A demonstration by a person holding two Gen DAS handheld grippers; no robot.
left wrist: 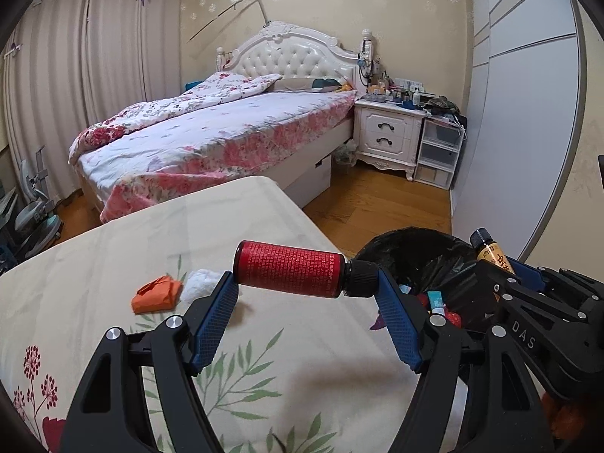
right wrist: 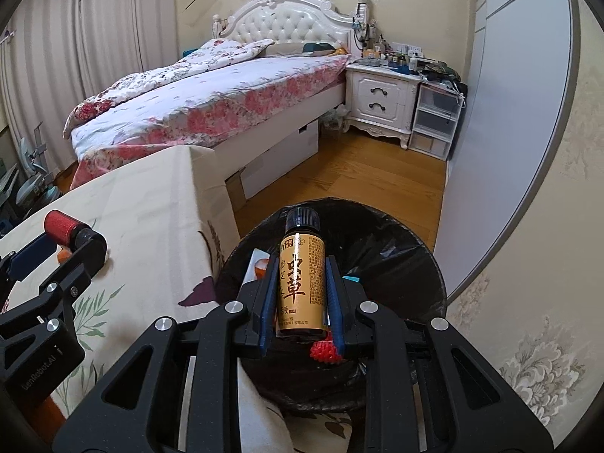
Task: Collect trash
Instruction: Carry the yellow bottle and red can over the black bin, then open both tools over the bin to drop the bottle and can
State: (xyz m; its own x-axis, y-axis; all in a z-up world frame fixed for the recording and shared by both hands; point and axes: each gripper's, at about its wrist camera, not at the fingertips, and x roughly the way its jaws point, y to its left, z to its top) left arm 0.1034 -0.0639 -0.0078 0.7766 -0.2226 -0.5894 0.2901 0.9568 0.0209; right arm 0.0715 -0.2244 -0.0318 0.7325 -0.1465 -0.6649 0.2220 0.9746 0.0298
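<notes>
Left wrist view shows us the left gripper (left wrist: 305, 283) clamped on a red bottle (left wrist: 288, 272) that lies crosswise between the blue pads, one pad on its base and the other on its black cap. The bottle hangs over the right edge of the table (left wrist: 113, 264), which has a floral cloth. The bin (left wrist: 411, 249), lined with a black bag, stands on the floor just right of the table, and we see some coloured rubbish already inside.

In the right wrist view, the right gripper (right wrist: 302, 290) is closed tightly on a gold-labelled bottle (right wrist: 302, 283), which stands upright between the pads with its black cap pointing away from us. This bottle is directly above the open mouth of the bin.

We judge that the step in hand is the drop: both bottles are carried, and the right one is already in place. The next move calls for opening the right jaws so the gold bottle falls into the bag, and for bringing the red bottle further right until it is clear of the table edge before we release it.

On the table, further left, an orange scrap (left wrist: 156, 294) and a white crumpled tissue (left wrist: 198, 281) still wait to be collected.
</notes>
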